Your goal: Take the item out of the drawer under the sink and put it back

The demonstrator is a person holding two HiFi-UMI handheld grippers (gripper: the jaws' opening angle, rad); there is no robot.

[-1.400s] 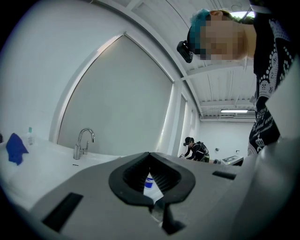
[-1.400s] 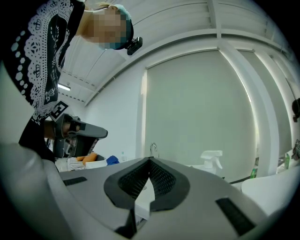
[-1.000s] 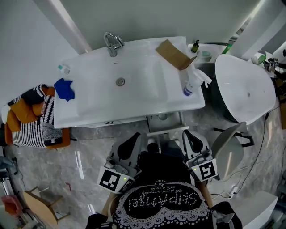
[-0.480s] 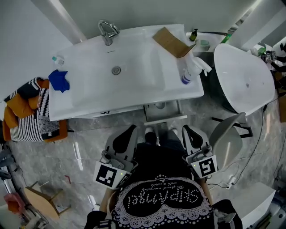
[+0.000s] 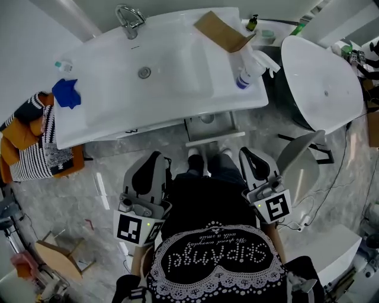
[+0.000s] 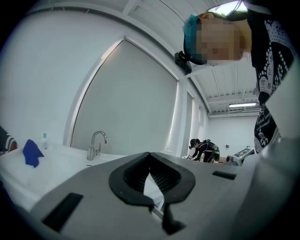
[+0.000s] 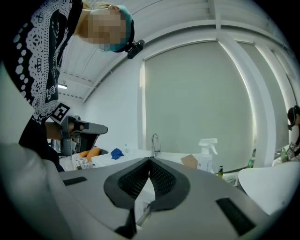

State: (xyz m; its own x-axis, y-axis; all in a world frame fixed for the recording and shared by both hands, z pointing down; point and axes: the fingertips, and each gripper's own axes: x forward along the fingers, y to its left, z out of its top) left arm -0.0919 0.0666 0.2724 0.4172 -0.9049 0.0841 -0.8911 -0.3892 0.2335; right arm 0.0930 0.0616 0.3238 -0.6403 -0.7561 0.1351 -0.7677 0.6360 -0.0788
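Note:
The white sink (image 5: 177, 89) runs across the top of the head view. Below its front edge a small drawer (image 5: 214, 138) stands pulled out; what lies inside is too small to make out. My left gripper (image 5: 155, 156) and right gripper (image 5: 246, 151) are held close to my body, either side of the drawer and short of it, both pointing level at the sink. In the left gripper view the left gripper (image 6: 149, 154) has its pads meeting with nothing between them. The right gripper (image 7: 150, 159) looks the same, shut and empty.
On the sink are a faucet (image 5: 127, 15), a blue cloth (image 5: 65, 93), a cardboard box (image 5: 220, 29) and a spray bottle (image 5: 247, 71). Striped cloth on an orange stool (image 5: 32, 148) stands left. A white round tub (image 5: 323, 89) and chair (image 5: 299, 171) stand right.
The head view has tilted, so the sink and drawer sit higher in the picture. Both grippers stay shut near my body and have hardly moved.

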